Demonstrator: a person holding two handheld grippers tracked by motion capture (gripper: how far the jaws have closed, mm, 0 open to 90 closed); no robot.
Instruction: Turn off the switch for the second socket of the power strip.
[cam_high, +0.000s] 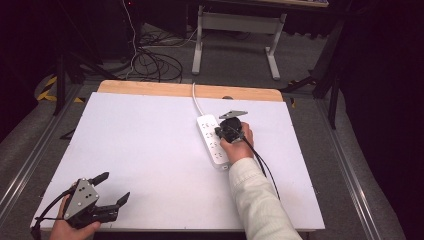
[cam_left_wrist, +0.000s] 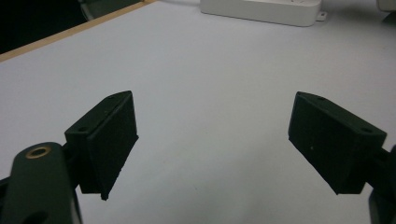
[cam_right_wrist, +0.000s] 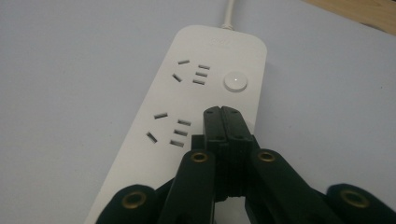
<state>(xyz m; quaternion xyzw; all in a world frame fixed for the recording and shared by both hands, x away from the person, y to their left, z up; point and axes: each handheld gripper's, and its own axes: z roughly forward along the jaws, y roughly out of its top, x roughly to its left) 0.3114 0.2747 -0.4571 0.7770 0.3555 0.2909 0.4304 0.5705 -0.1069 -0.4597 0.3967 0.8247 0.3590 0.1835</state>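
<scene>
A white power strip (cam_high: 212, 140) lies on the white table surface right of centre, its cord running to the far edge. In the right gripper view the power strip (cam_right_wrist: 187, 102) shows sockets and a round white button (cam_right_wrist: 235, 81). My right gripper (cam_right_wrist: 222, 112) is shut with nothing between its jaws, its tips over the strip just short of the button; from above the right gripper (cam_high: 226, 129) sits over the strip's middle. My left gripper (cam_high: 114, 187) rests open at the near left corner. In its own view the left gripper (cam_left_wrist: 212, 140) has jaws spread wide over bare table.
The white board (cam_high: 150, 150) covers a wooden tabletop (cam_high: 150, 88) whose far edge shows. The strip's far end (cam_left_wrist: 261, 10) is seen at the top of the left gripper view. Cables (cam_high: 150, 60) and table legs (cam_high: 272, 55) are on the floor beyond.
</scene>
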